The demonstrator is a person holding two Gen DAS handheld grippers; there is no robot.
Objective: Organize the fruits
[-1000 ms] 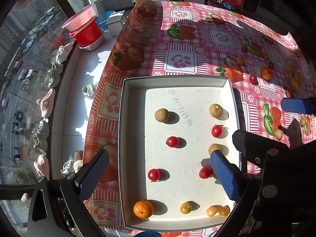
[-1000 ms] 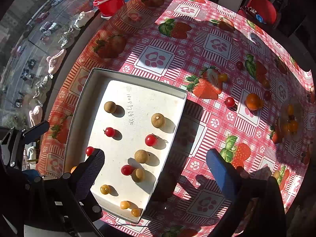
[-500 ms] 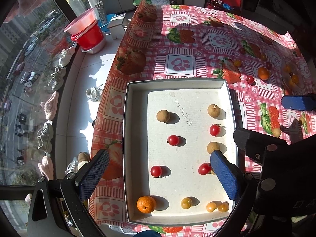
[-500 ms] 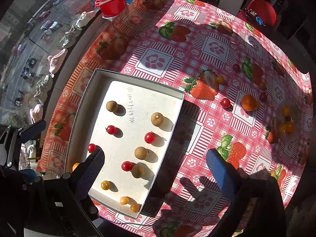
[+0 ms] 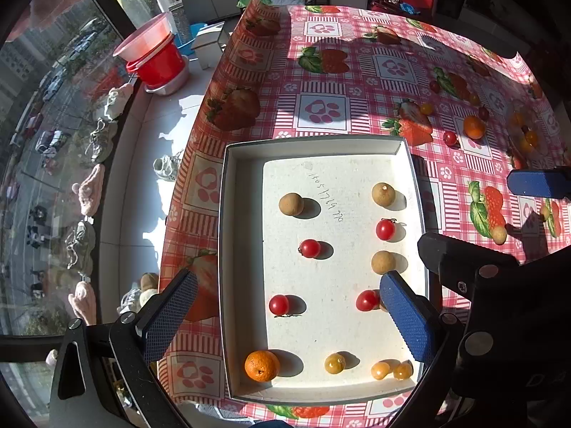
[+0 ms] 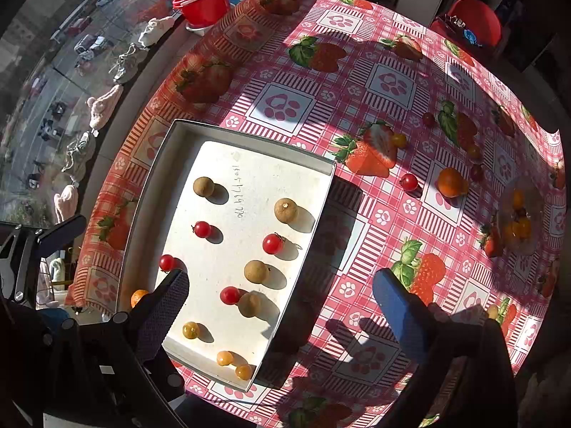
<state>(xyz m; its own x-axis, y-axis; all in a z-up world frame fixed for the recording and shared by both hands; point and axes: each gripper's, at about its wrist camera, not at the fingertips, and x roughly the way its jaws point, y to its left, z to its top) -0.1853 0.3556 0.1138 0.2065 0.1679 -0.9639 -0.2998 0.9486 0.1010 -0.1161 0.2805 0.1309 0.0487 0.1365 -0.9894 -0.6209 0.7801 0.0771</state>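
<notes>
A white tray (image 5: 242, 164) (image 6: 167, 142) lies on the strawberry tablecloth and holds several fruits: brown longans (image 5: 291, 203), red cherry tomatoes (image 5: 309, 248), yellow ones (image 5: 334, 363) and a small orange (image 5: 261, 365). My left gripper (image 5: 285, 317) hovers open above the tray's near end. My right gripper (image 6: 282, 306) is open above the tray's right edge, with nothing between its fingers. Loose on the cloth to the right lie another orange (image 6: 450, 182), a red tomato (image 6: 408, 182) and more small fruits near a clear dish (image 6: 523, 221).
The table edge runs along the left, with a windowsill beyond it carrying a red bucket (image 5: 158, 60) and shoes (image 5: 103, 135). A red chair (image 6: 473, 21) stands behind the table. Gripper shadows fall on the cloth to the right of the tray.
Both grippers have risen and drawn back a little, so the tray and table look smaller. No fruit has moved and both stay open.
</notes>
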